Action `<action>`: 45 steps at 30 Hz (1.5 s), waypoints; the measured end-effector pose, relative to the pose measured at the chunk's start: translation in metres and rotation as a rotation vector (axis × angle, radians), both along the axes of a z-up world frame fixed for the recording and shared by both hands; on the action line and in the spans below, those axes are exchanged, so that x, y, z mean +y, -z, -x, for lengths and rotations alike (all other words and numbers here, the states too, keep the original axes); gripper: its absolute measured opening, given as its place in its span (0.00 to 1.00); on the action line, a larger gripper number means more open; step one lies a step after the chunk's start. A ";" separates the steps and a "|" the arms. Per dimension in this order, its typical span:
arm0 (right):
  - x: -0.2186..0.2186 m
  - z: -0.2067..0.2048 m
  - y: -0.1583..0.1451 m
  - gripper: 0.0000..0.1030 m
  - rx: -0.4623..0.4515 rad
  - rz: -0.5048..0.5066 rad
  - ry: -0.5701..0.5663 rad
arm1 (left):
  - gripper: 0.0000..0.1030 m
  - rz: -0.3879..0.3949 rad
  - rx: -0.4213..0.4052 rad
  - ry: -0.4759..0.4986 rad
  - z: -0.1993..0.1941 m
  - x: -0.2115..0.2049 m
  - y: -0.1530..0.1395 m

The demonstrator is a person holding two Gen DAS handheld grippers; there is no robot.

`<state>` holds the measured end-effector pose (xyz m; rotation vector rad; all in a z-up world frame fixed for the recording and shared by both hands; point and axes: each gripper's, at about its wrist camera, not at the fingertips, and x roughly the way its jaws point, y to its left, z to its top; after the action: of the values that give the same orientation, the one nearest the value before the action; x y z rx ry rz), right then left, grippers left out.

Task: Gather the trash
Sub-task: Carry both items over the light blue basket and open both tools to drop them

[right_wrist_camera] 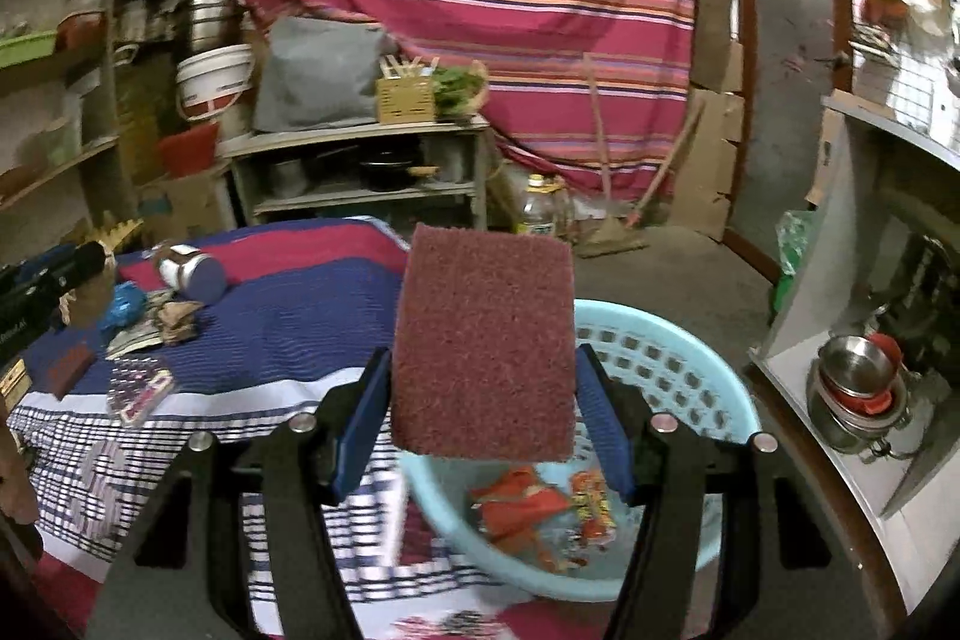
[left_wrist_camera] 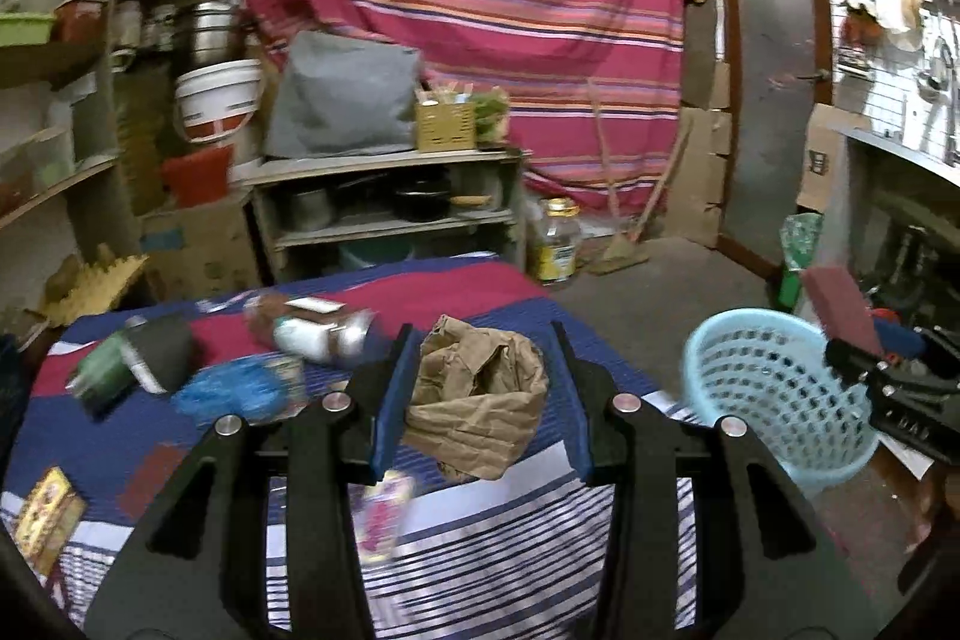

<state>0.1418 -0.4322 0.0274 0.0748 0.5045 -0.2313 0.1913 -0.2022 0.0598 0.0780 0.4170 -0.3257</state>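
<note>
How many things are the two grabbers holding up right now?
2. A crumpled brown paper bag sits between the left gripper fingers, above the striped bed. A maroon scrubbing pad sits between the right gripper fingers, over the blue basket.

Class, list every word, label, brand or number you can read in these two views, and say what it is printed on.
None can be read for certain.
Yellow-labelled bottle: print too blurred.
White bucket: label too small.
Pink packet: print blurred.
Wrappers in the blue basket: print too small.
</note>
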 end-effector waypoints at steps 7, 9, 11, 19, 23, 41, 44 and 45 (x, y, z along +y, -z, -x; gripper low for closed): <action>-0.053 0.011 0.009 0.59 0.005 -0.013 0.085 | 0.40 0.018 -0.004 0.131 0.001 -0.080 0.003; -0.066 0.012 0.012 0.59 0.010 -0.017 0.103 | 0.40 0.016 -0.001 0.167 0.004 -0.100 0.007; -0.078 0.015 0.014 0.59 0.012 -0.025 0.122 | 0.40 -0.001 0.005 0.207 0.007 -0.122 0.012; -0.108 0.016 0.027 0.59 0.026 -0.061 0.157 | 0.41 -0.012 0.055 0.278 -0.004 -0.170 0.031; -0.117 0.010 0.030 0.59 0.033 -0.069 0.163 | 0.42 0.014 0.107 0.285 -0.018 -0.180 0.037; -0.096 -0.016 0.055 0.59 0.080 -0.076 0.129 | 0.92 0.031 0.116 0.141 -0.038 -0.143 0.036; -0.093 -0.023 0.055 0.59 0.084 -0.076 0.127 | 0.94 0.022 0.102 0.121 -0.036 -0.133 0.035; -0.093 -0.025 0.054 0.59 0.085 -0.073 0.127 | 0.94 0.024 0.104 0.119 -0.037 -0.130 0.035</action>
<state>0.1664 -0.5254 -0.0271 0.1690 0.5937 -0.3412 0.2280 -0.3325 0.0245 0.0623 0.5125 -0.4536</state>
